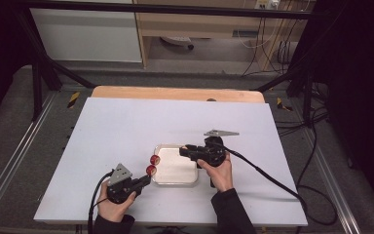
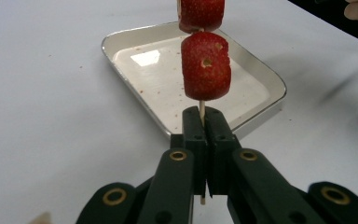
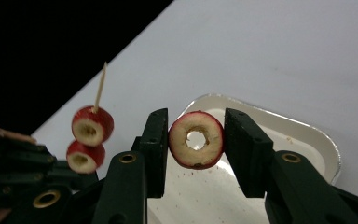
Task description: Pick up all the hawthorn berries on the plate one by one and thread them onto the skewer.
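Observation:
A thin wooden skewer (image 2: 202,108) carries two red cored fruit pieces (image 2: 206,65), and my left gripper (image 2: 203,116) is shut on its lower end. From above, that gripper (image 1: 145,180) sits at the tray's front-left corner with the skewered pieces (image 1: 152,165) rising over the rim. My right gripper (image 3: 196,117) is shut on a third red fruit ring (image 3: 196,139), its cored hole facing the camera. In the high view this gripper (image 1: 184,151) hovers over the tray's far right part. The right gripper view has the skewer's bare tip (image 3: 100,86) to the left of the held ring.
A shallow metal tray (image 1: 175,181) lies on the white table sheet (image 1: 126,126), with only red specks inside. The sheet's front edge is close to both hands. Cables trail from each gripper. Black frame bars and a wooden cabinet stand beyond the far edge.

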A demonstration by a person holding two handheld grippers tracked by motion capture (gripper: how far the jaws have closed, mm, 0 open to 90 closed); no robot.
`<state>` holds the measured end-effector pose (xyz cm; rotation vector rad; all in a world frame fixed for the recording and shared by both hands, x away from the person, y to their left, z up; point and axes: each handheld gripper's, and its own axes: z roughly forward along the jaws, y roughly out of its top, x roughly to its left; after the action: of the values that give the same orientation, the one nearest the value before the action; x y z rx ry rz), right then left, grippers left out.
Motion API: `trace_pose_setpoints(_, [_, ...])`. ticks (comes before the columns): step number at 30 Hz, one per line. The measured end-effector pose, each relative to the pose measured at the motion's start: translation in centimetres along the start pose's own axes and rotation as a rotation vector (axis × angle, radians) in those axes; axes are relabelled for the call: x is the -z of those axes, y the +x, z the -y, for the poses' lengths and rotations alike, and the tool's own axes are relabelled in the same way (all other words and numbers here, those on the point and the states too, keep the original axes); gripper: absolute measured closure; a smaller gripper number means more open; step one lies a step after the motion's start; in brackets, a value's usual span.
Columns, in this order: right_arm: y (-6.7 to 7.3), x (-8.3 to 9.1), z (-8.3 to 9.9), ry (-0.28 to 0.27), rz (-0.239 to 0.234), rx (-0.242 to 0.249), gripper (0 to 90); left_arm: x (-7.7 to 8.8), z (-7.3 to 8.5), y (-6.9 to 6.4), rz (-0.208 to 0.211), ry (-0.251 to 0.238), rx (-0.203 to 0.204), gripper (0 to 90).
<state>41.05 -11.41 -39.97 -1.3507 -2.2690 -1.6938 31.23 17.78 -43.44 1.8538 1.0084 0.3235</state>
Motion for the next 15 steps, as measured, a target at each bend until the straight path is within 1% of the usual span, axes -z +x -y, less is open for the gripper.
trace_pose_setpoints(2, [-0.1, 0.4, 0.4, -0.047, -0.007, -0.036, 61.6, -0.2, -0.2, -0.4, -0.004, -0.002, 0.005, 88.6])
trace_pose_setpoints(3, [-0.2, 0.5, 0.5, -0.072, -0.011, -0.043, 61.7, -0.4, -0.3, -0.6, 0.006, -0.009, 0.004, 88.5])
trace_pose_setpoints(4, [-0.2, 0.6, 0.7, -0.092, -0.016, -0.056, 61.7, -0.5, -0.4, -0.8, 0.007, -0.013, 0.003, 88.6])
trace_pose_setpoints(6, [-0.3, 0.8, 1.0, -0.134, -0.028, -0.082, 61.7, -0.7, -0.5, -1.2, 0.005, -0.016, 0.004, 88.6])
trace_pose_setpoints(7, [-0.3, 0.8, 1.1, -0.152, -0.030, -0.098, 61.7, -0.7, -0.6, -1.3, -0.007, -0.018, 0.006, 88.5])
trace_pose_setpoints(10, [-0.2, 0.8, 1.3, -0.203, -0.026, -0.117, 61.7, -0.9, -0.7, -1.7, -0.010, -0.020, 0.011, 88.6])
trace_pose_setpoints(12, [-0.2, 0.7, 1.3, -0.239, -0.034, -0.127, 61.8, -0.9, -0.7, -2.1, -0.015, -0.023, 0.017, 88.6])
trace_pose_setpoints(15, [0.0, 0.7, 1.3, -0.290, -0.042, -0.155, 61.8, -1.1, -0.7, -2.5, -0.008, -0.026, 0.033, 88.5])
